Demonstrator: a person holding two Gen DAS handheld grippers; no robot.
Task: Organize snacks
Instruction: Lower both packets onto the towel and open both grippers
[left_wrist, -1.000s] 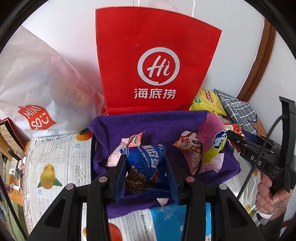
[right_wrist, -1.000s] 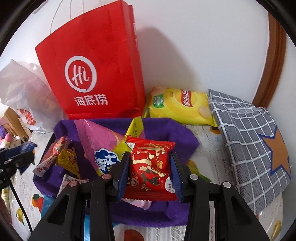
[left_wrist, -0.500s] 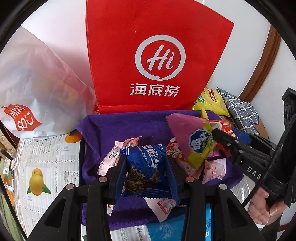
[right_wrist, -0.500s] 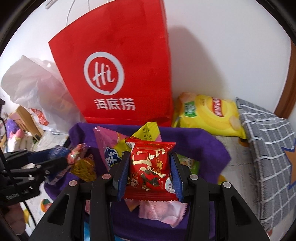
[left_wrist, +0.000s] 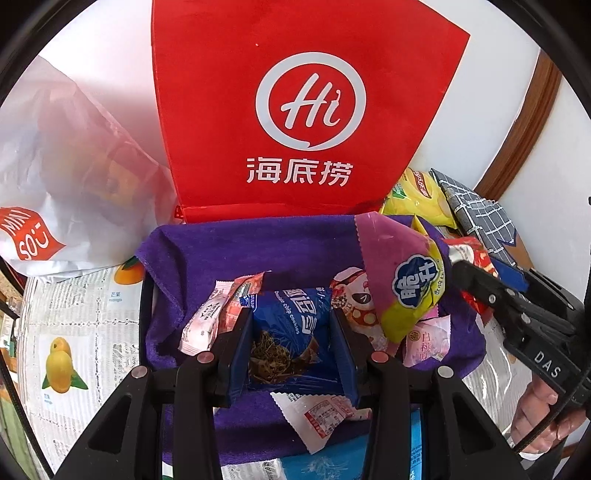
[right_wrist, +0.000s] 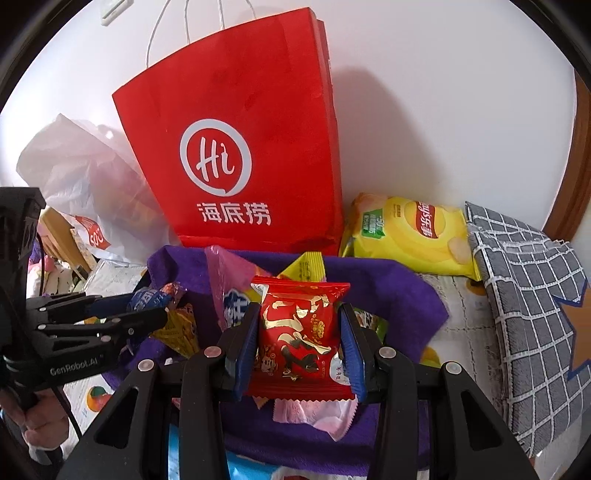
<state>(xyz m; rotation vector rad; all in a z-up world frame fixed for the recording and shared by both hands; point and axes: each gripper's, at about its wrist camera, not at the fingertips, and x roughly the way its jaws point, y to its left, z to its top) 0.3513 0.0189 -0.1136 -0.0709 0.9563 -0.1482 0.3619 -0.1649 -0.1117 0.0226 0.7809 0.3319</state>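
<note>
Over the purple-lined basket (left_wrist: 229, 254), the left gripper (left_wrist: 293, 339) has its jaws clamped on a blue cookie packet (left_wrist: 291, 325), and the right gripper (right_wrist: 300, 343) pinches a red snack packet (right_wrist: 301, 332). Lower each into a free gap among the packets before letting go, so neither slides over the rim.

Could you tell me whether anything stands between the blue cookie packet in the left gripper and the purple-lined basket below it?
Nothing visible blocks it. The left gripper holds the blue cookie packet over the basket, with only loose snack packets lying underneath. The pink-and-yellow bag leans to one side, clear of the packet.
</note>
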